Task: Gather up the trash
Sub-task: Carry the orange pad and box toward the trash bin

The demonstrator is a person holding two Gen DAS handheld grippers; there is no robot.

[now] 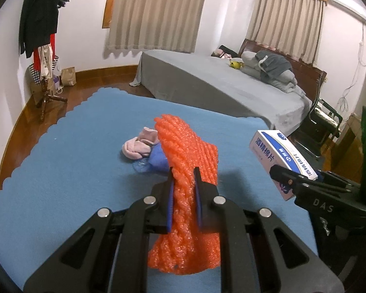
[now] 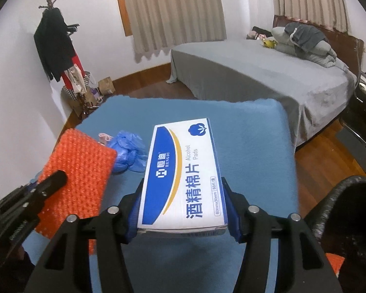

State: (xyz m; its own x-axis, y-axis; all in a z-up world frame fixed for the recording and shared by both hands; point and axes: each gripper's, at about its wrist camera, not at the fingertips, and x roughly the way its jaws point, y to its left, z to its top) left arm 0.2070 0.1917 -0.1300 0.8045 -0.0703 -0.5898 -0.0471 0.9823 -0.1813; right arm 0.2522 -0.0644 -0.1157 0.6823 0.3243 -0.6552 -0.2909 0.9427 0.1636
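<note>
Left wrist view: left gripper (image 1: 183, 180) pinched shut on knobbly orange foam net (image 1: 185, 161), lifted over fuzzy blue mat (image 1: 61, 151). Right gripper (image 2: 183, 207) clamped on glossy cardboard box (image 2: 180, 178), also raised. Crinkled blue gloves (image 2: 128, 151), pink sock (image 1: 140, 146) on mat, partly hidden.

Orange foam net (image 1: 188, 171) and alcohol-pad box (image 2: 183, 173) held above blue cloth (image 1: 73, 146).

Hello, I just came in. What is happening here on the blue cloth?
A person is collecting trash with two tools. The left hand-held gripper is shut on an orange foam net, held up above the blue cloth. The right hand-held gripper is shut on a box of alcohol pads. A pink sock and crumpled blue plastic lie on the cloth.
</note>
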